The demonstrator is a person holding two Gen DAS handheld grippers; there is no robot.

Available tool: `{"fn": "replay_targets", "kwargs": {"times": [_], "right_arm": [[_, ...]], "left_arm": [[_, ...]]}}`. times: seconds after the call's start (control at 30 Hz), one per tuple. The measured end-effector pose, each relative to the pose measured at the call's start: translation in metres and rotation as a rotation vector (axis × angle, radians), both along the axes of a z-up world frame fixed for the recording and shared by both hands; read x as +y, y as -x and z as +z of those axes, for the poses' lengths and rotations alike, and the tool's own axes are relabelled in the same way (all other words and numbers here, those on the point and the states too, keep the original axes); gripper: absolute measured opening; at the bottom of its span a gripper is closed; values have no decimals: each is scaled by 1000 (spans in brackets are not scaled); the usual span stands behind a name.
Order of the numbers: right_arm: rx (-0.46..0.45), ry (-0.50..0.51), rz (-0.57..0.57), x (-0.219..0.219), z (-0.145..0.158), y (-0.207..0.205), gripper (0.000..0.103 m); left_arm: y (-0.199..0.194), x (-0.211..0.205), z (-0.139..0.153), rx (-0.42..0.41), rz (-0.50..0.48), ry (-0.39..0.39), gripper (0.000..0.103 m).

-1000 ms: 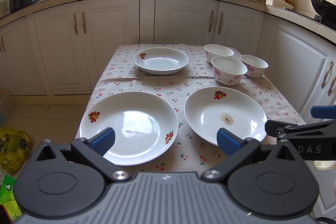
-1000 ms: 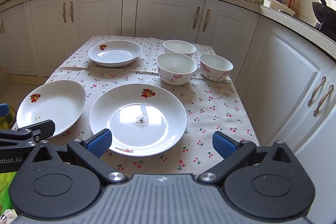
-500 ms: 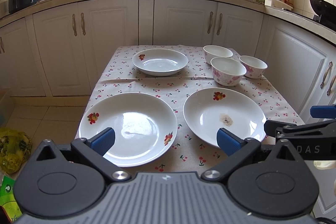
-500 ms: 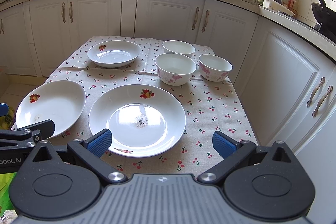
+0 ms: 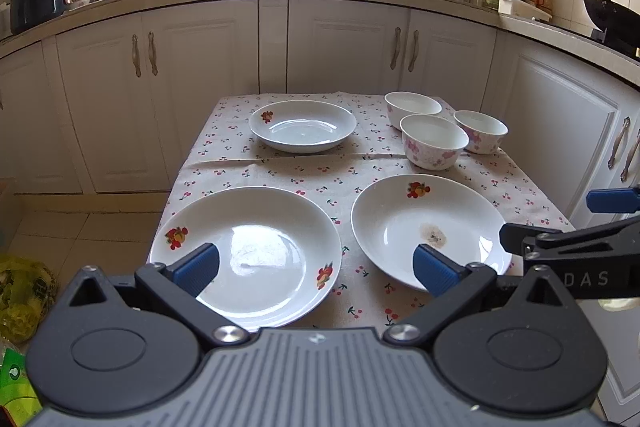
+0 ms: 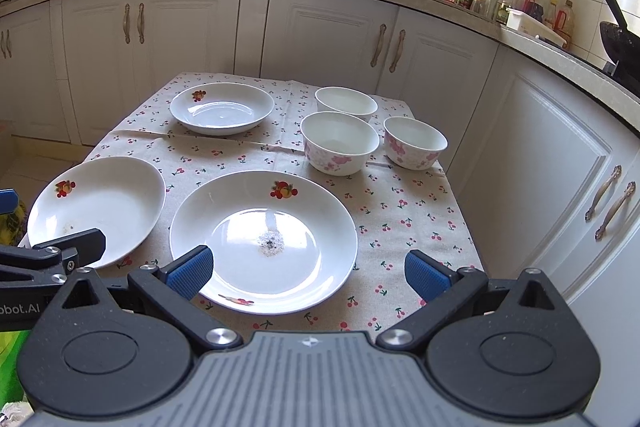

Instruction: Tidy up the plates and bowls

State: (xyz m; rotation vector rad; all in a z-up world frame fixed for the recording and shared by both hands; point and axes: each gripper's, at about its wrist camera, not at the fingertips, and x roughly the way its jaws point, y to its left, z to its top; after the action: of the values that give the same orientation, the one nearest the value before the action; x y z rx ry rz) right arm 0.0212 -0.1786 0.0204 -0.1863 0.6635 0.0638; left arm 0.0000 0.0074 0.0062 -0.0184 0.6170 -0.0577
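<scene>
Overhead, white cabinets [image 5: 200,87] ring a cherry-print tablecloth [image 5: 280,171] bearing crockery.

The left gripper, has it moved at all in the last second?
Yes. The left gripper has drifted slightly: the table and the counter behind sit a little lower in the left wrist view than before. Its jaws are open and empty.

My two wrist views look forward from the table's [image 5: 272,167] near edge, side by side, sharing its whole top.

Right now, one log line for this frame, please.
left tongs open, empty | right tongs open, empty | three plates, three bowls unstacked on tablecloth | near-right plate has residue
</scene>
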Motion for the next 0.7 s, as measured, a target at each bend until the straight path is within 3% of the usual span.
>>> {"fn": "replay_targets", "kwargs": {"times": [0.57, 0.7], "right_arm": [[-80, -49, 81, -5, 23, -29, 103], [-81, -78, 108, -6, 22, -39, 103]], "left_arm": [[-15, 19, -7, -57, -87, -20, 102], [-17, 24, -11, -78, -120, -79, 102]]}}
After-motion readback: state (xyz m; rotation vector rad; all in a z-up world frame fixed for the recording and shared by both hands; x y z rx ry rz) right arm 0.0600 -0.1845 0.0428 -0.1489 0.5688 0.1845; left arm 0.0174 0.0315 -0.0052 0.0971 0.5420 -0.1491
